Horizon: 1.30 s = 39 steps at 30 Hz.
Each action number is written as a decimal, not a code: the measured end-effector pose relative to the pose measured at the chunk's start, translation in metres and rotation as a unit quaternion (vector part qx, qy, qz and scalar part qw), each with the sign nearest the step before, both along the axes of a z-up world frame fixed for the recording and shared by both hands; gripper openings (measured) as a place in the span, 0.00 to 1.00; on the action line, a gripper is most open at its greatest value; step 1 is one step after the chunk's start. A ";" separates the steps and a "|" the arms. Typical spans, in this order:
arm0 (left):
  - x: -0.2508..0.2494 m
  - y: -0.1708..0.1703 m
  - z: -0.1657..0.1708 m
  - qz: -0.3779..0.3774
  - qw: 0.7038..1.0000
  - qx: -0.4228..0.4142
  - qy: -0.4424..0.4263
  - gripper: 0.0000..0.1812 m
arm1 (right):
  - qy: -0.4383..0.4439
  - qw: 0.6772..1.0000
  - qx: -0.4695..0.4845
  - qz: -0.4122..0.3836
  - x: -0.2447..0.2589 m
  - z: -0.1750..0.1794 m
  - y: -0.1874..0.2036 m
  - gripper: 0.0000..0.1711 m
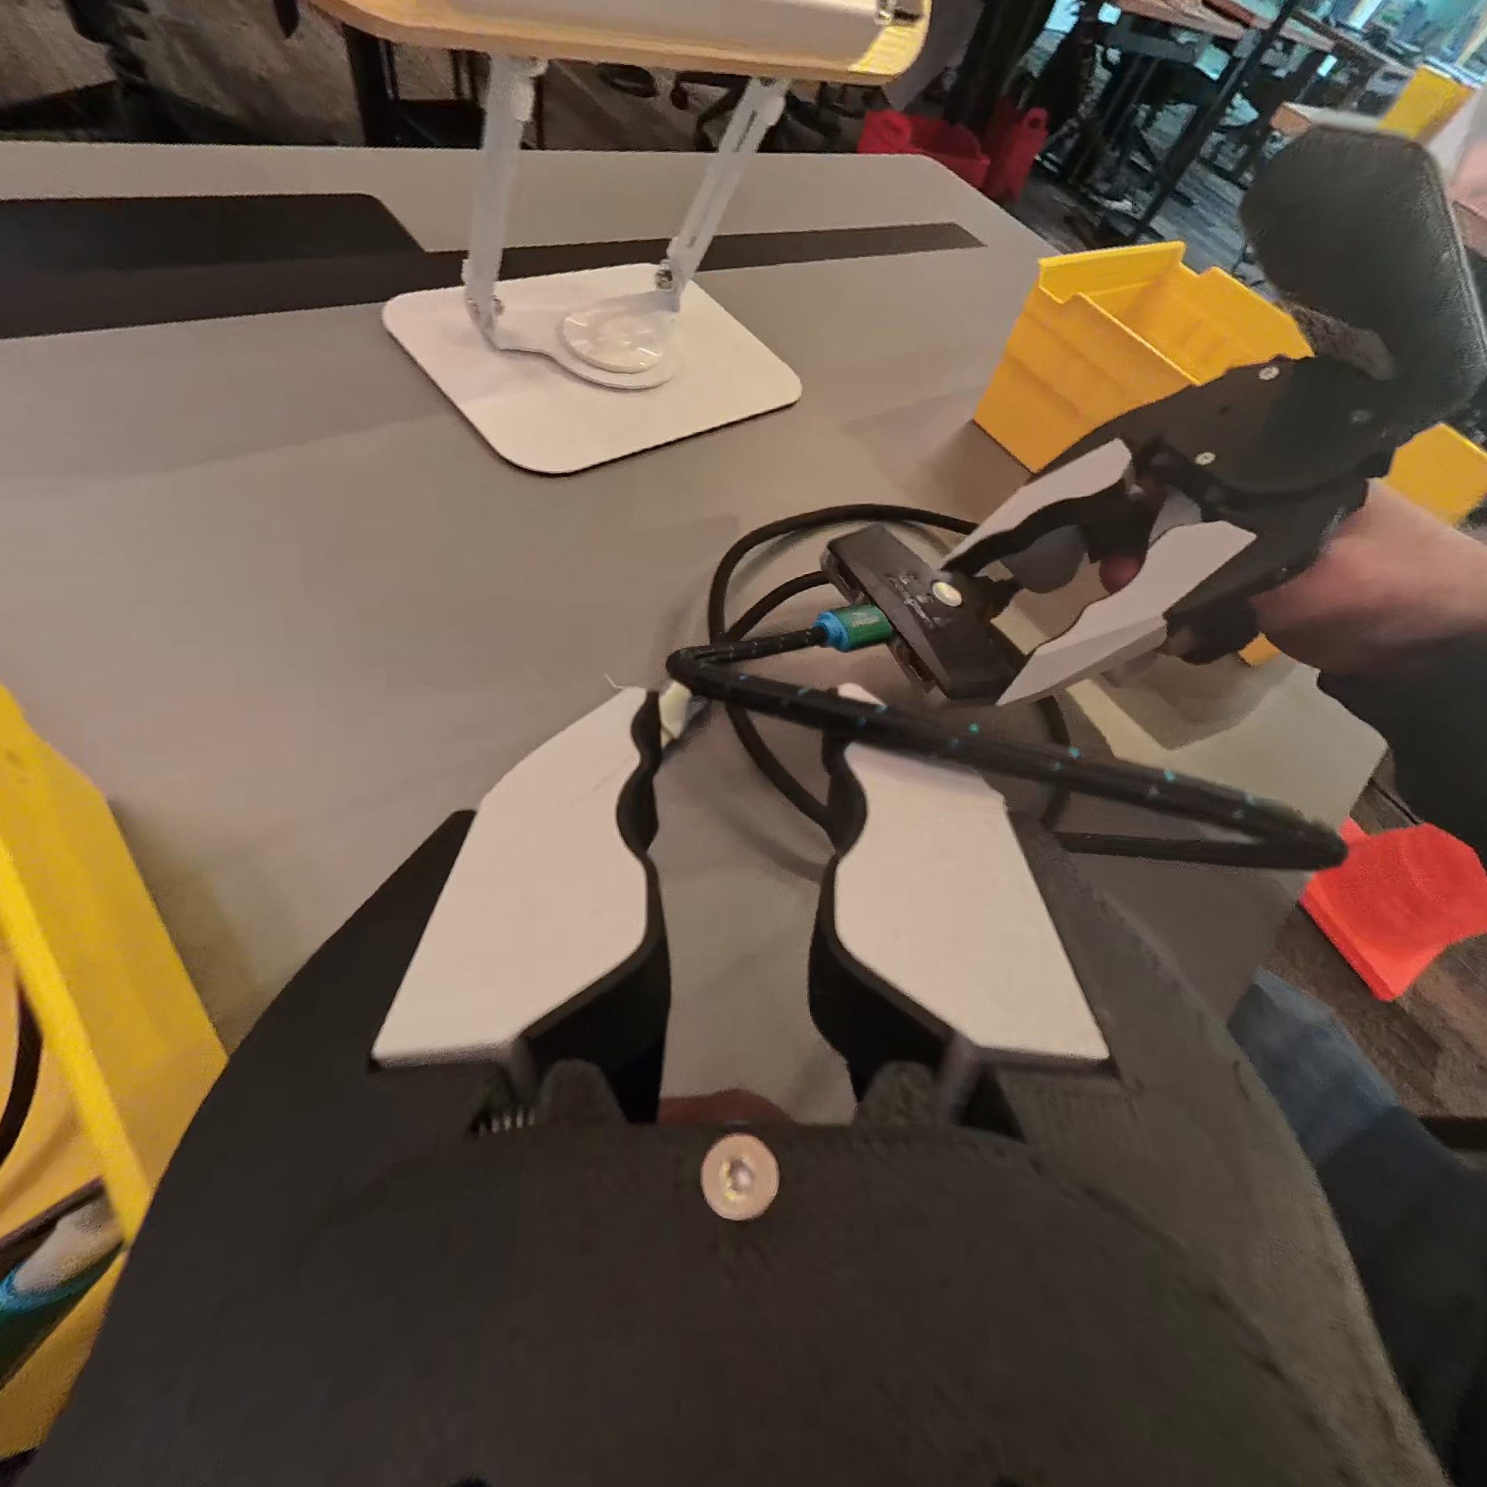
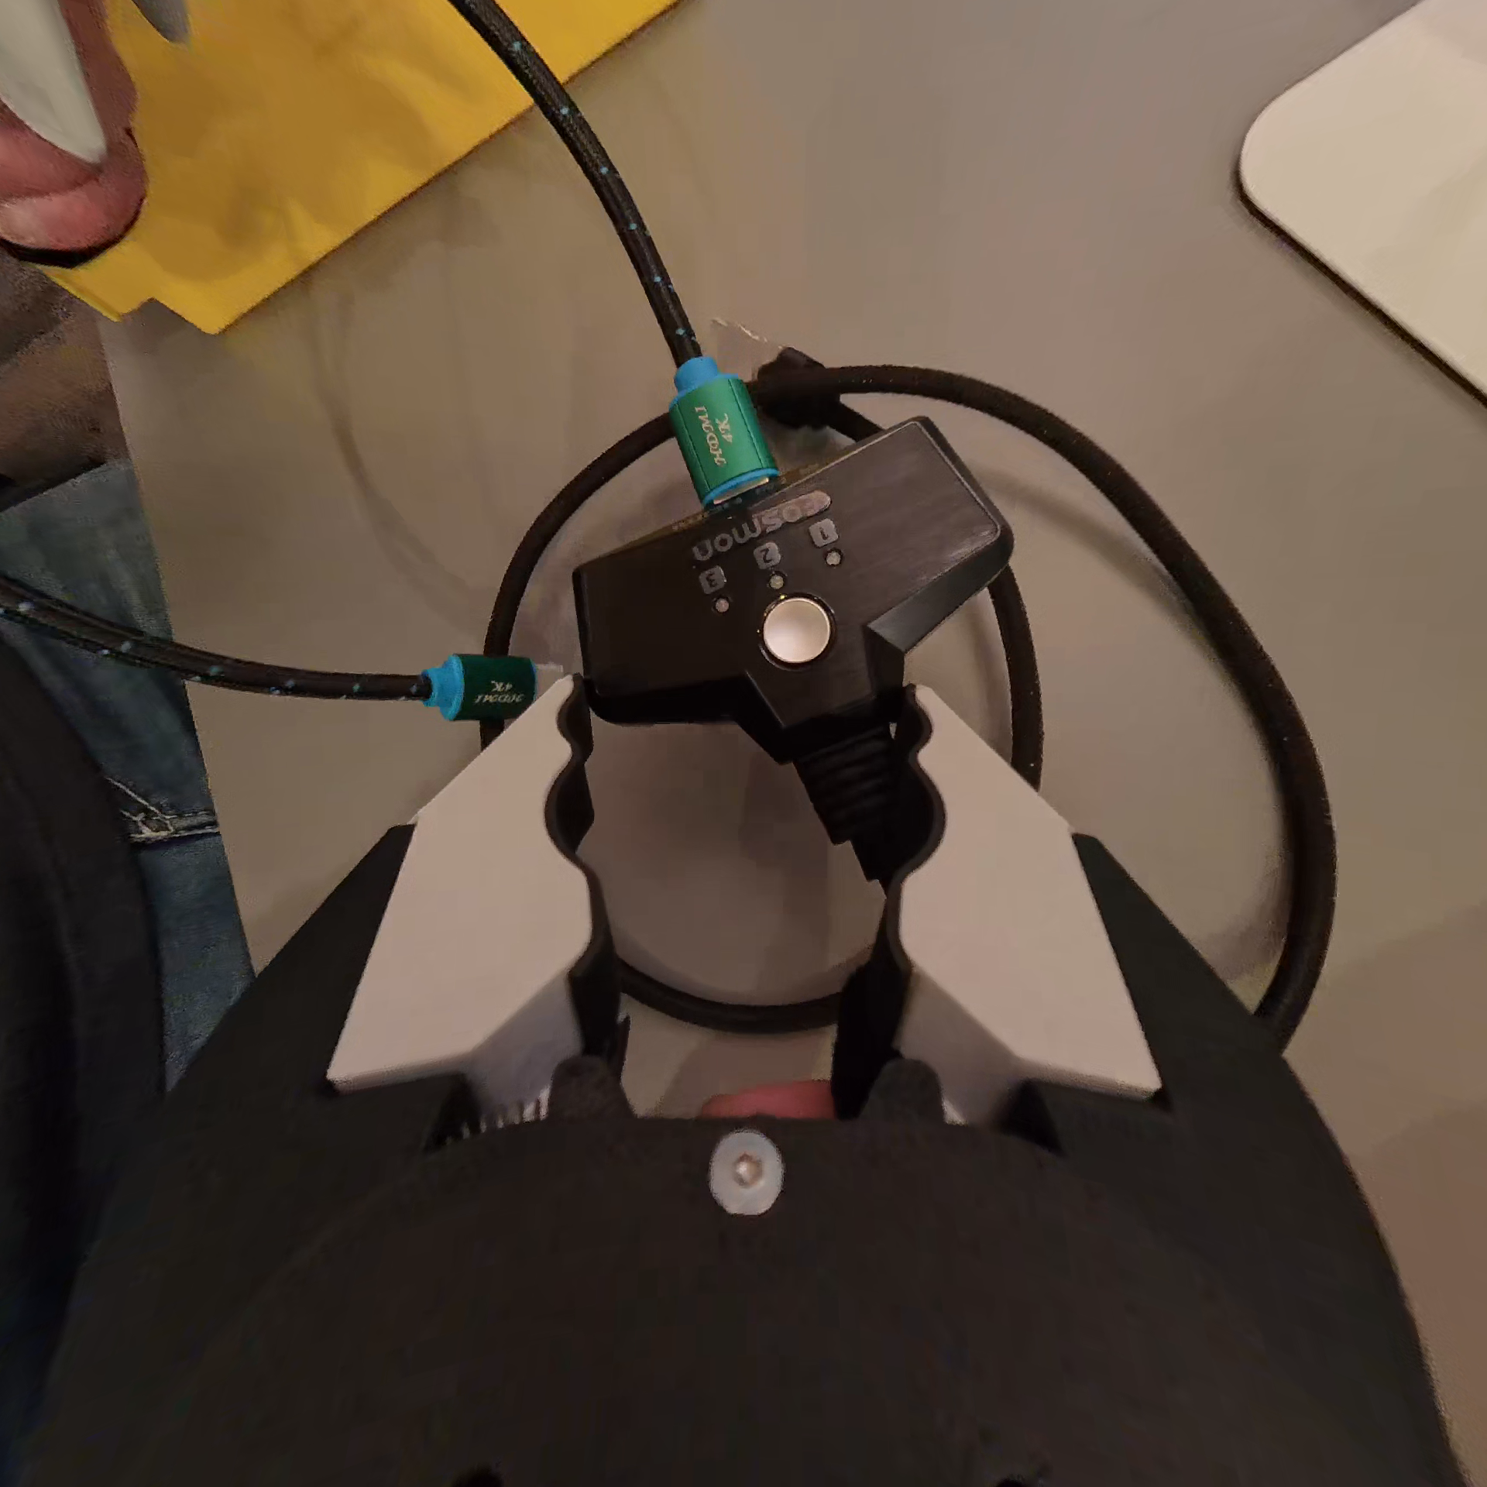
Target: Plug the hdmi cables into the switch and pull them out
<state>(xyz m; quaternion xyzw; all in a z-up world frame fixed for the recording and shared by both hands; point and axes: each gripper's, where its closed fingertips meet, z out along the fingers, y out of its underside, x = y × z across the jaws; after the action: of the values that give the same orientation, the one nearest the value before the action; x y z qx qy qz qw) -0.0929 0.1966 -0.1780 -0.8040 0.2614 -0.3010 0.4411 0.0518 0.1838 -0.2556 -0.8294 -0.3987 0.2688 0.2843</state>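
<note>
A grey surface (image 1: 241,563) with a dark strip across its far side fills most of the left wrist view; behind it the room shows rows of dark-framed tables. A white stand (image 1: 591,362) rests on the surface on a flat base plate. Three yellow bins show: one (image 1: 1126,338) at the far right edge, one behind the right hand-held gripper, one (image 1: 56,1006) at the near left. One red object (image 1: 1400,909) lies on the floor.

The right hand-held gripper (image 2: 744,708) is partly closed on the neck of the one black switch (image 2: 792,579), lifted above the surface. The left hand-held gripper (image 1: 748,716) stands apart, nothing between its fingers.

Two green plugs: one (image 2: 720,446) seated in the switch, one (image 2: 483,684) free beside the switch's corner. The switch's own black cable (image 2: 1167,563) loops beneath. The switch and plugs bear printed writing.
</note>
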 end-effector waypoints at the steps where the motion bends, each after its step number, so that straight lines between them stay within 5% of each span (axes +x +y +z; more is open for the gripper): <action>1: -0.002 0.001 0.000 0.005 1.000 0.001 -0.002 0.22 | -0.001 1.000 -0.002 -0.001 0.000 -0.002 0.000 0.43; 11: 0.001 0.003 0.005 0.022 0.999 0.021 -0.017 0.27 | -0.017 1.000 -0.002 0.016 -0.002 -0.011 -0.002 0.42; 18: 0.003 0.003 0.001 0.012 1.000 0.007 -0.011 0.27 | -0.035 0.996 0.084 -0.006 0.004 0.008 0.026 0.60; 26: 0.006 0.003 -0.006 0.005 1.000 -0.003 0.000 0.27 | -0.119 0.990 0.079 0.011 0.012 -0.032 0.046 0.92; 31: 0.007 0.002 -0.013 -0.001 1.000 -0.013 0.005 0.27 | -0.156 0.987 0.031 0.017 0.024 -0.058 0.048 0.93; 35: 0.008 0.004 -0.016 0.000 1.000 -0.018 0.007 0.29 | -0.144 0.989 0.039 0.017 0.023 -0.055 0.049 0.87; 37: 0.010 0.004 -0.018 -0.001 1.000 -0.022 0.006 0.28 | -0.136 0.990 0.042 0.012 0.025 -0.049 0.051 0.69; 39: 0.011 0.004 -0.020 -0.001 1.000 -0.025 0.008 0.29 | -0.121 0.991 0.050 0.021 0.024 -0.043 0.049 0.37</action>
<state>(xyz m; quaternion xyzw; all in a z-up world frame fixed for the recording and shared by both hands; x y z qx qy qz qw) -0.0822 0.2002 -0.1984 -0.8168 0.2580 -0.3012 0.4190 0.0754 0.2330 -0.2983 -0.8322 -0.4602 0.1525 0.2692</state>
